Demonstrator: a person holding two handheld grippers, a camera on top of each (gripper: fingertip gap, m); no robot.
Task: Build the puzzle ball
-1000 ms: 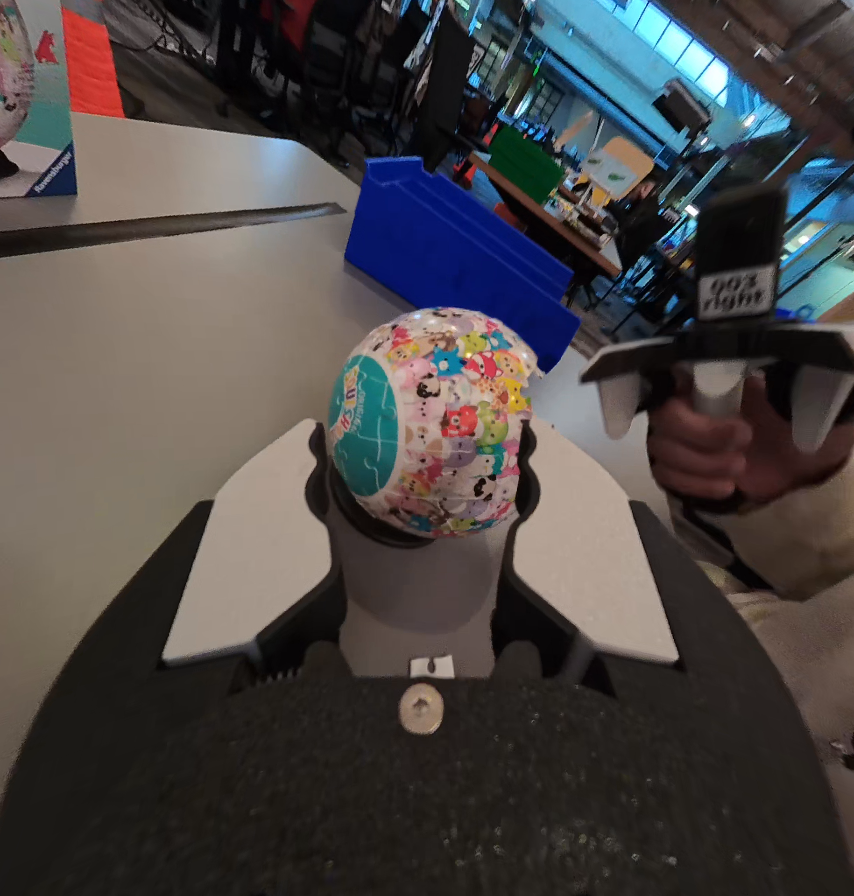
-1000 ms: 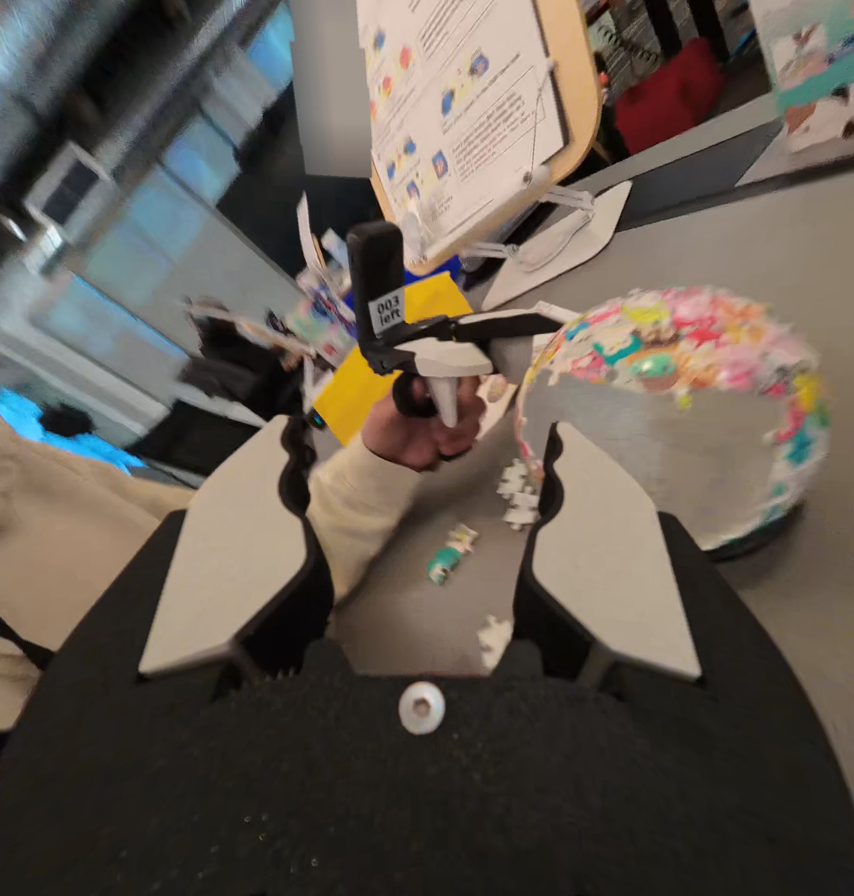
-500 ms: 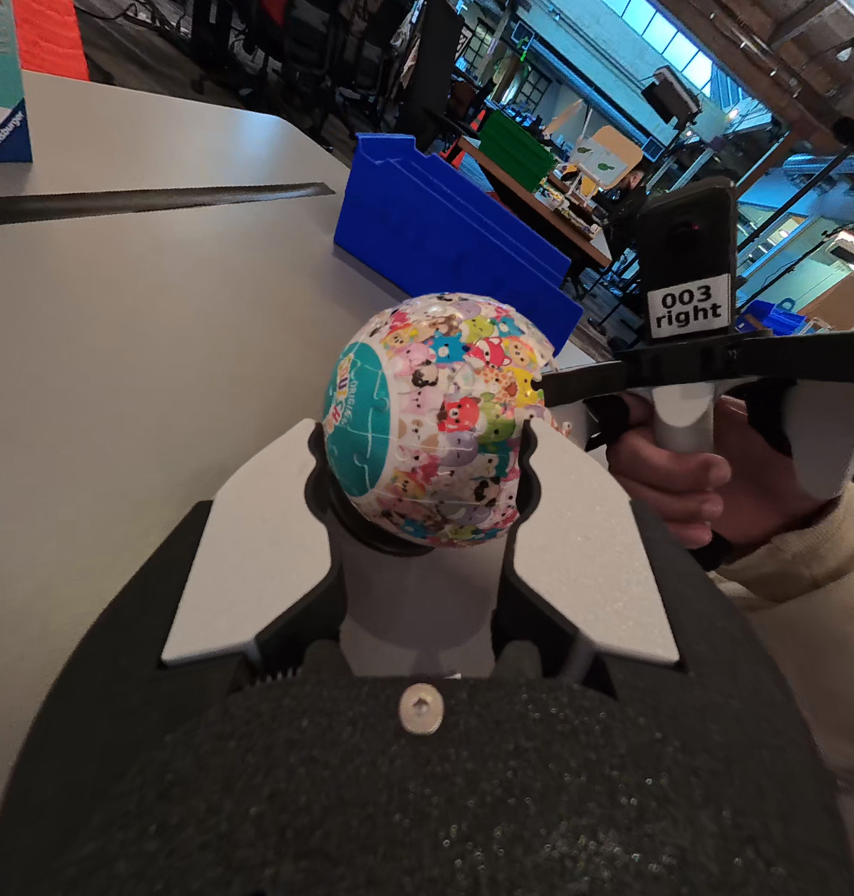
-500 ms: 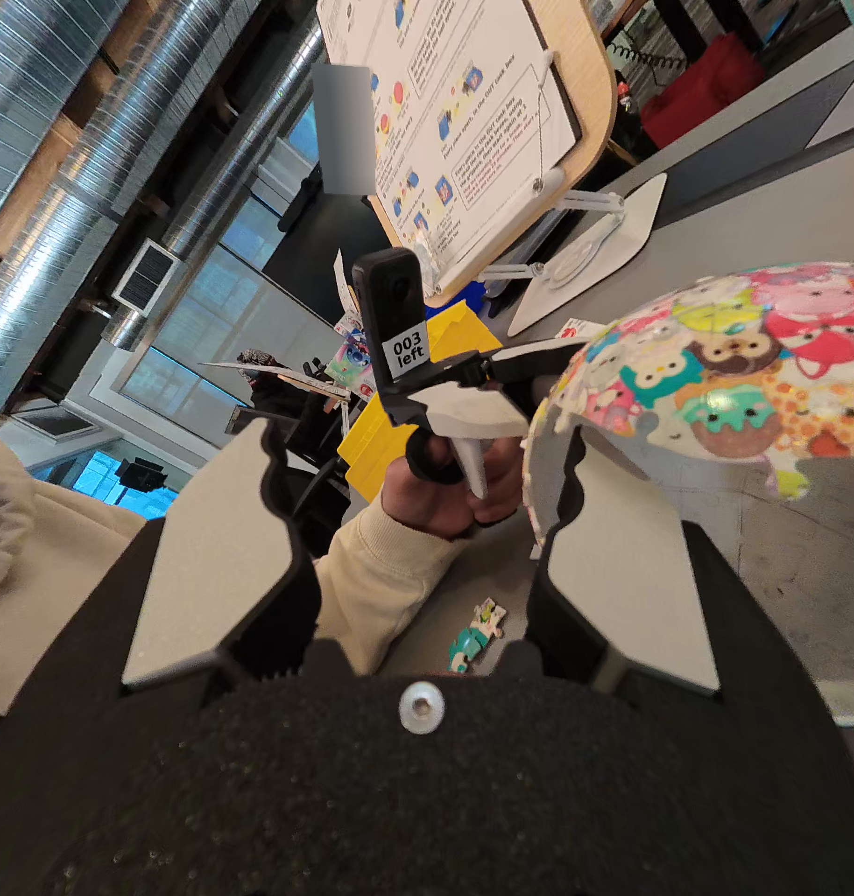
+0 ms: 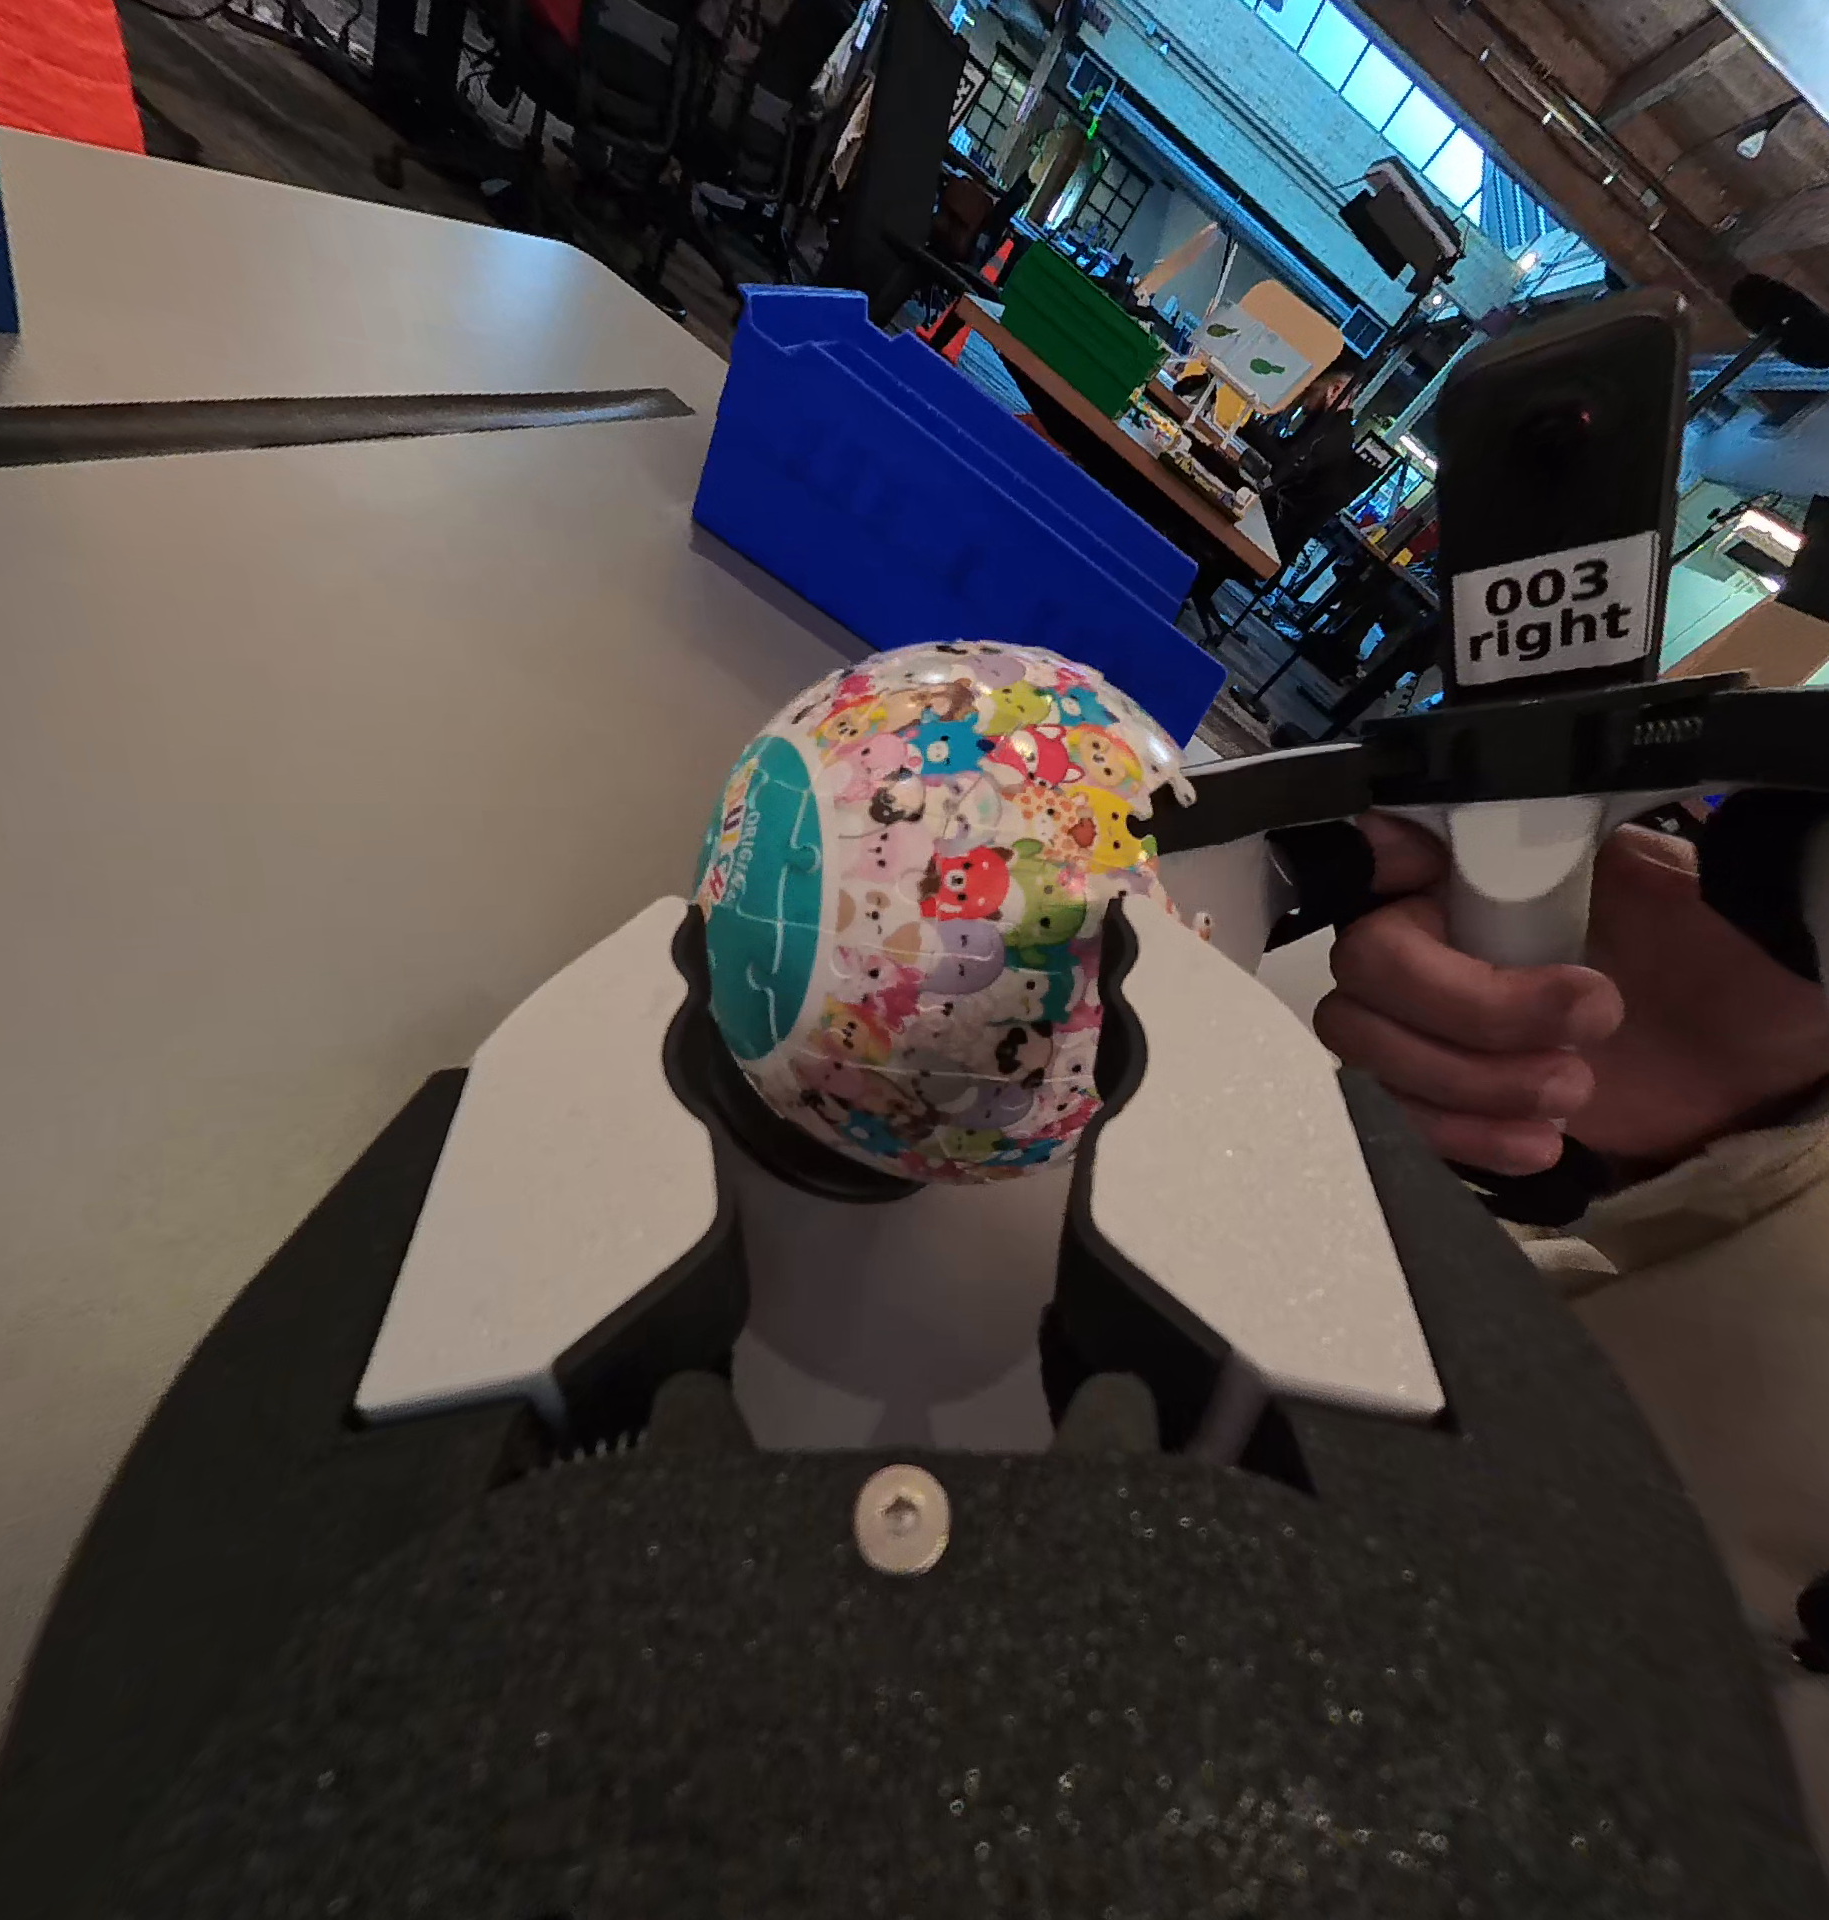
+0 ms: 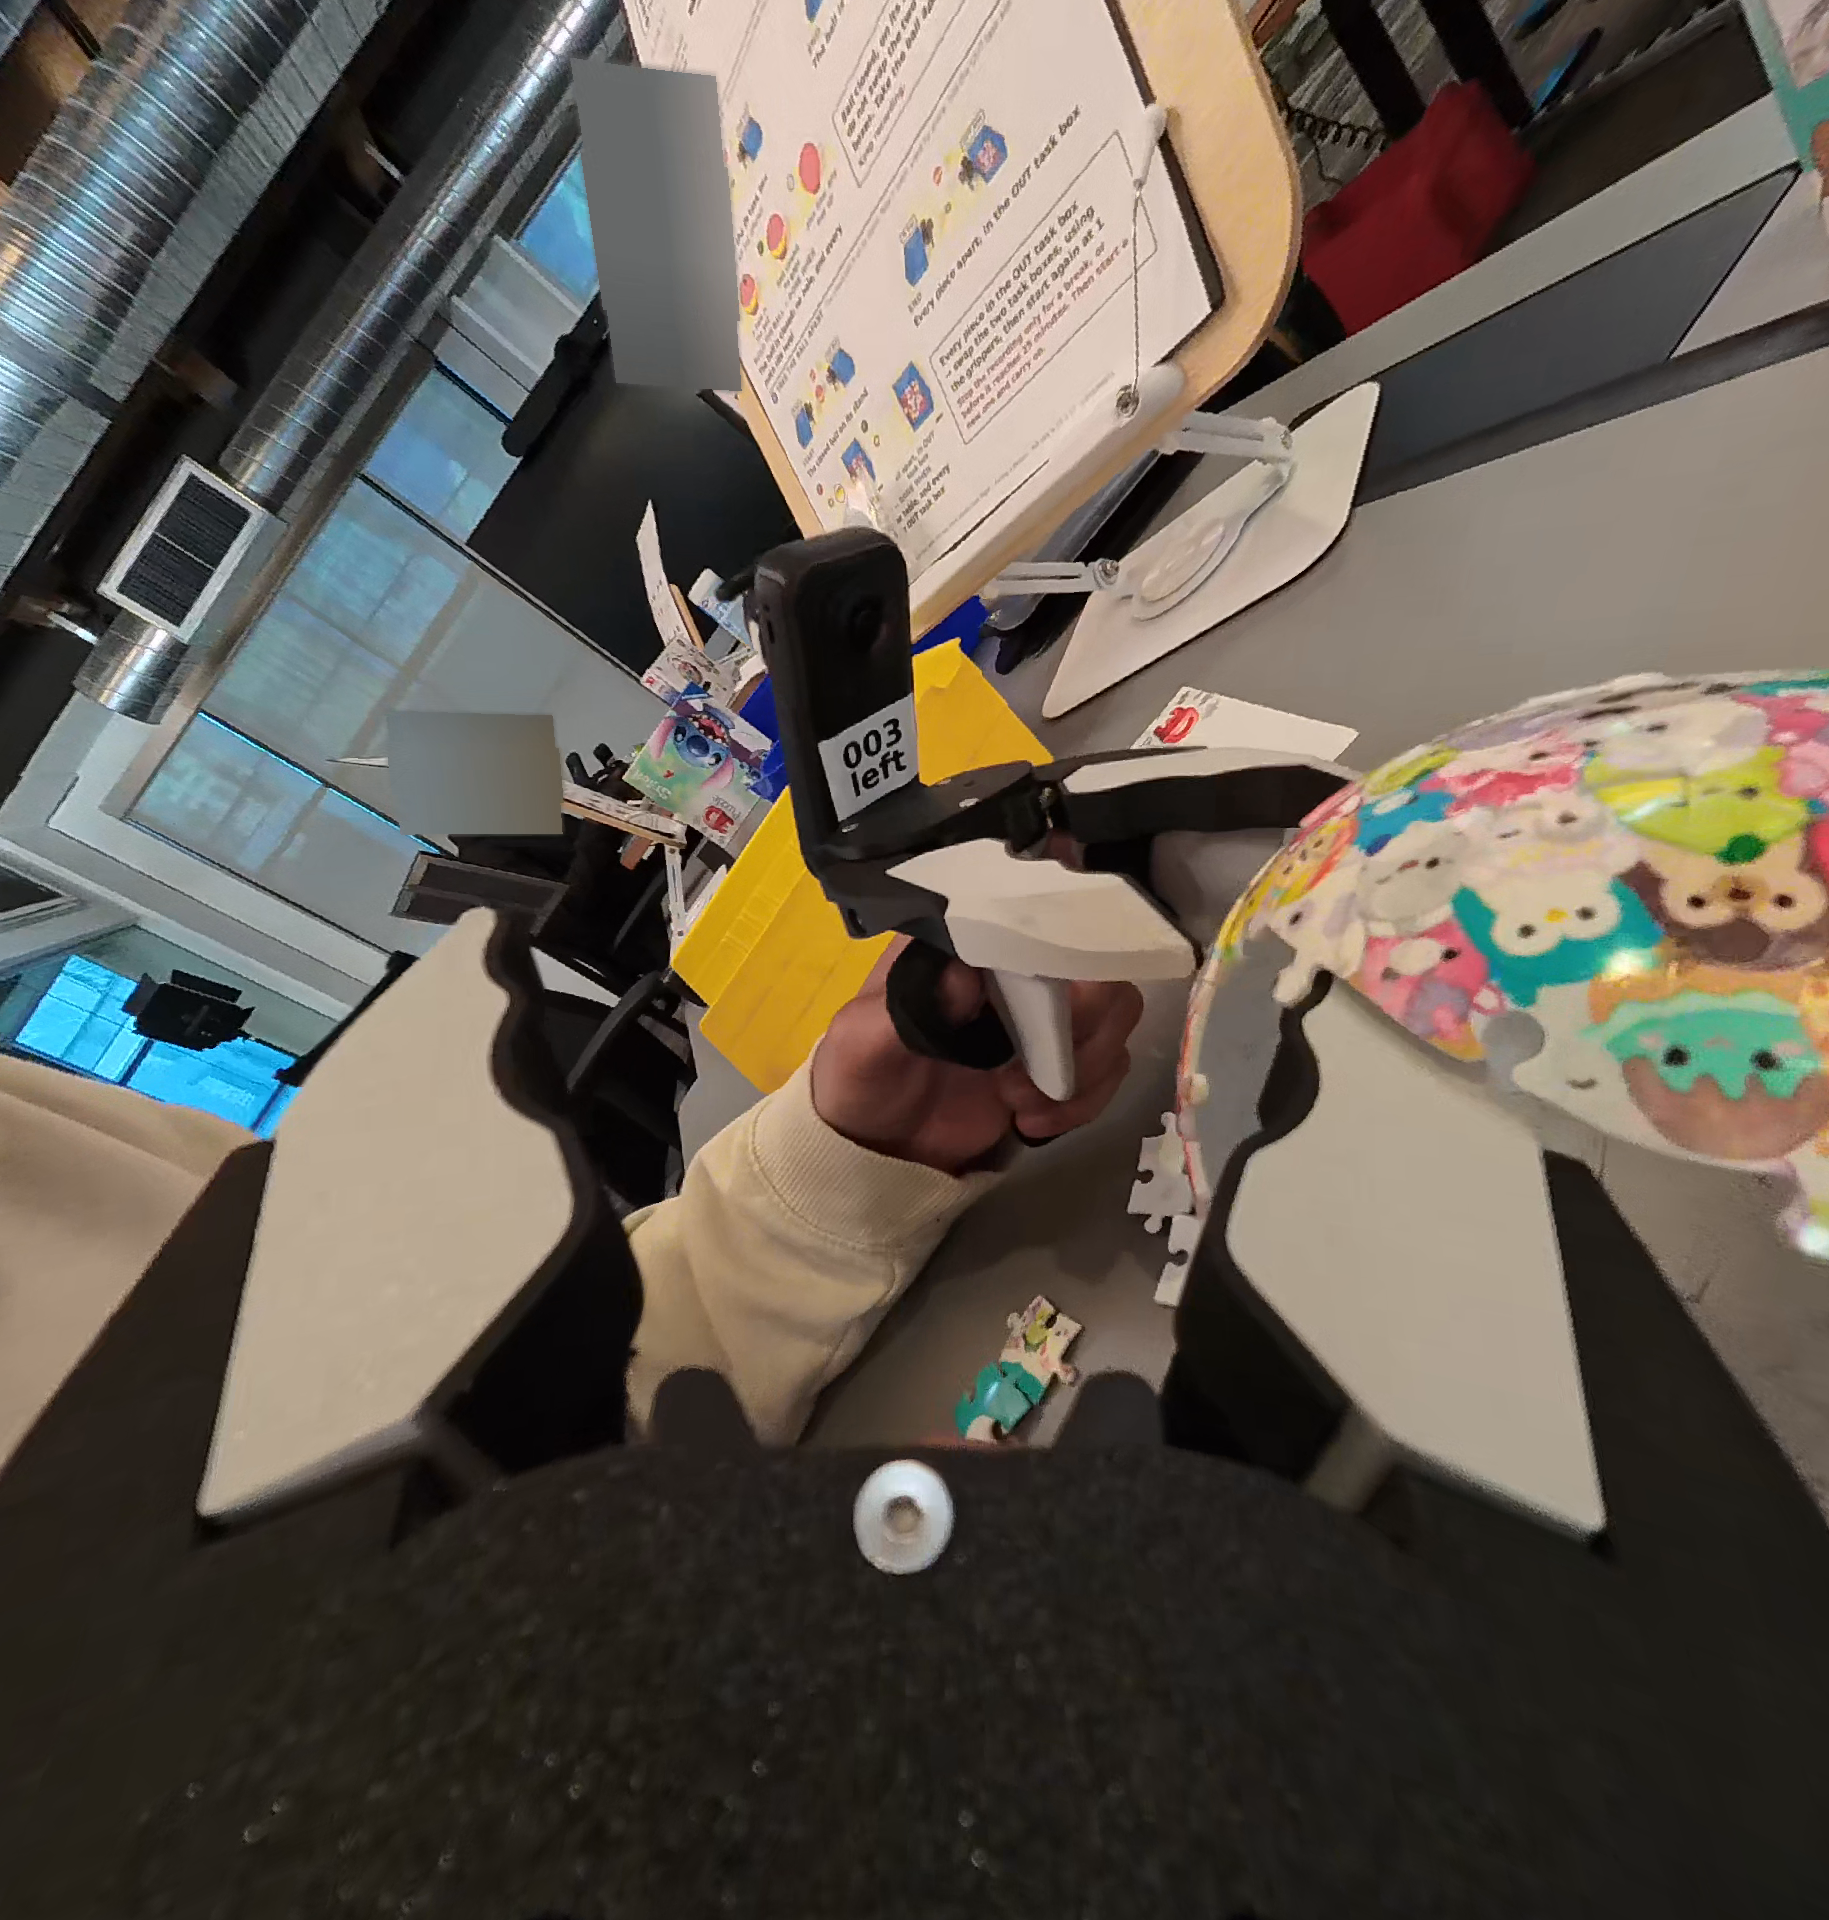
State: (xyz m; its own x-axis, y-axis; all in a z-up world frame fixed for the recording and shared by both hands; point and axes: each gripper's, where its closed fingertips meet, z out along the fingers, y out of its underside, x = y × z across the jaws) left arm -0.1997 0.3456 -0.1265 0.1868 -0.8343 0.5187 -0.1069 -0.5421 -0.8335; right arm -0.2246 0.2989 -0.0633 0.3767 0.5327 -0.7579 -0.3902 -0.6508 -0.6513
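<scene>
The left tool [image 5: 897, 1023] is clenched around the puzzle ball [image 5: 931, 914], one finger on each flank of its lower half, steadying it where it sits on a dark ring stand [image 5: 785, 1153] on the grey bench [image 5: 266, 727]. Taking the ball as the landmark, its teal cap faces the left finger's side, and its unfinished opening, edged with jigsaw notches, faces the other side, toward the right tool [image 5: 1201, 831]. In the right wrist view that tool [image 6: 889, 997] is spread wide and carries nothing; its right finger [image 6: 1388, 1226] sits at the ragged rim [image 6: 1305, 956] of the opening, though whether it touches cannot be told, and the hollow grey inside shows beyond it. So the gap lies to the right tool's right, and that hand is the nearer one to fill it. Below the opening, on the bench, lie white-backed loose pieces [image 6: 1164, 1210] close to the ball and a coloured pair [image 6: 1019, 1371] a little farther from it, all nearer the right tool than the left. Farther behind the ball stands a blue bin [image 5: 920, 499]; on the opposite side, beyond the left hand [image 6: 951, 1091], a yellow bin [image 6: 827, 935] and an instruction board on a stand [image 6: 993, 260].
</scene>
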